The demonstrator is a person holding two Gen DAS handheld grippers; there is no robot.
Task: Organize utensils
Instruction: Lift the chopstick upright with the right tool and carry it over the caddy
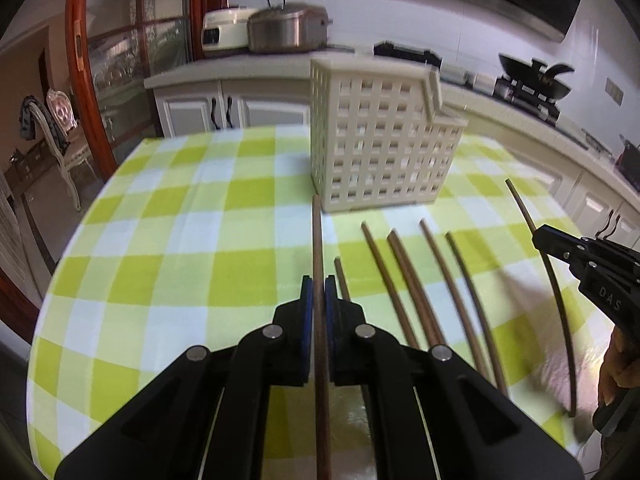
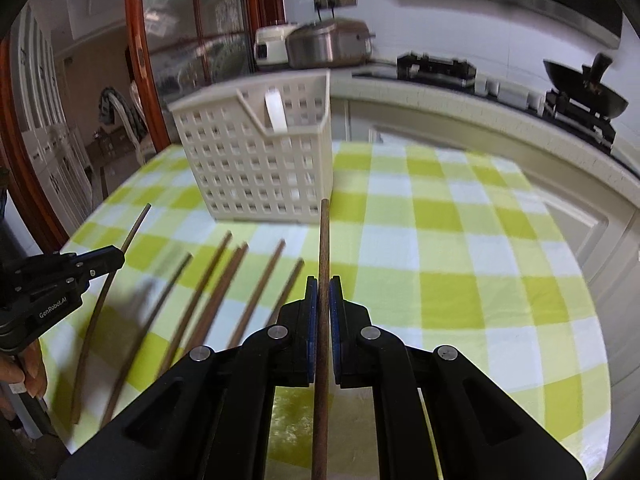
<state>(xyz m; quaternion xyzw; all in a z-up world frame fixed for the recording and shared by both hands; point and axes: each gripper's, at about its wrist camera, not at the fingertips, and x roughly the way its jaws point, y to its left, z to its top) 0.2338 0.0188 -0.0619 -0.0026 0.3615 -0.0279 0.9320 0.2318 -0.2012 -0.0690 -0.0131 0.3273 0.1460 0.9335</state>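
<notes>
A cream slotted utensil holder (image 1: 384, 136) stands upright on the green checked table; it also shows in the right wrist view (image 2: 264, 160). My left gripper (image 1: 319, 286) is shut on a brown chopstick (image 1: 318, 240) that points toward the holder. My right gripper (image 2: 323, 286) is shut on another chopstick (image 2: 324, 240), also pointing toward the holder. Several loose chopsticks (image 1: 404, 280) lie on the cloth between the two grippers, also seen in the right wrist view (image 2: 208, 292). Each gripper shows in the other's view, left (image 2: 108, 260) and right (image 1: 540, 236).
The checked tablecloth (image 1: 180, 240) covers a round table. Behind it runs a kitchen counter (image 1: 260, 64) with a rice cooker, a metal pot (image 1: 288, 28) and a wok on a stove (image 1: 536, 76). A glass door and a chair (image 1: 60, 120) are at the left.
</notes>
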